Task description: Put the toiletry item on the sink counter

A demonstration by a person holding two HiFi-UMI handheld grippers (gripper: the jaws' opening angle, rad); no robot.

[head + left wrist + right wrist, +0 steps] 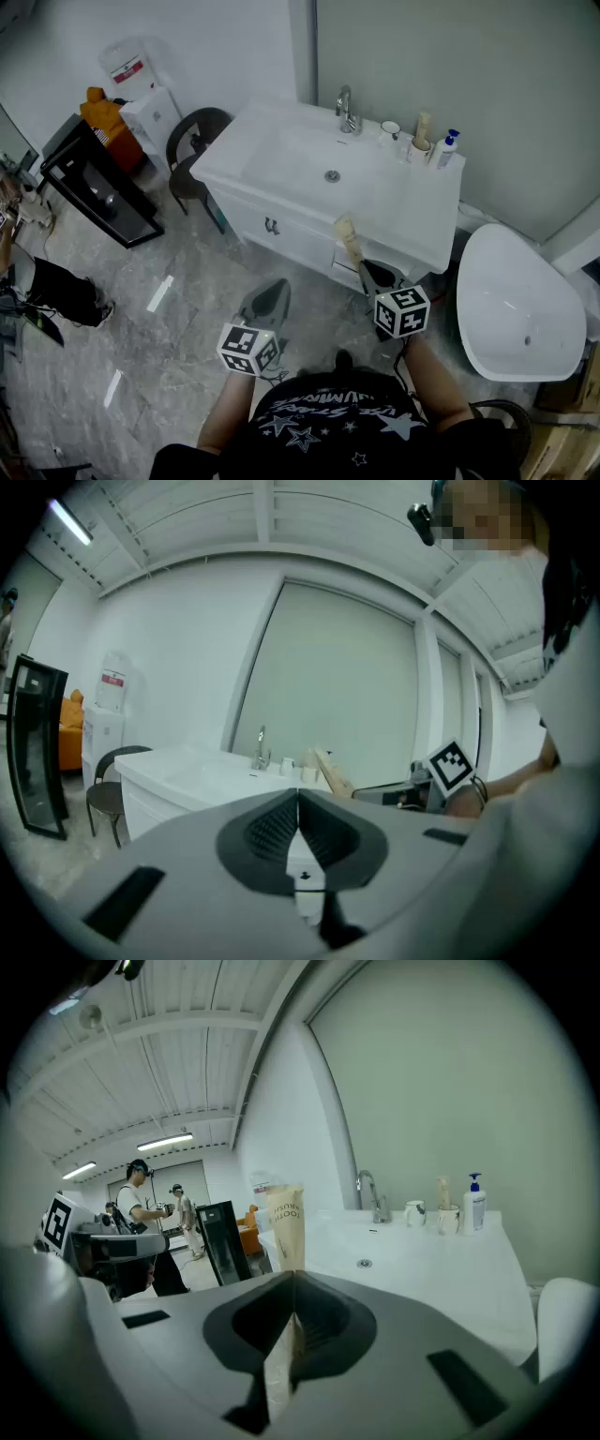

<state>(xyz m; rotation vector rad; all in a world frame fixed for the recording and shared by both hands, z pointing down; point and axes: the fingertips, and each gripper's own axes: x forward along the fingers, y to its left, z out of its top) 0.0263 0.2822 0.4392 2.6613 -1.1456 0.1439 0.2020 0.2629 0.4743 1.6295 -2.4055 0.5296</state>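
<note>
White sink counter (281,150) faces right tool (292,1283) clamping toothbrush packet (285,1227).

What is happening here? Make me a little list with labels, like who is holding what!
Place: bathroom with a white sink counter
Right gripper: shut on a tan toothbrush box, standing up between the jaws
Left gripper: shut, nothing in it
Box on counter: not yet, held in front of it
Already on counter: faucet, mug, pump bottle
</note>
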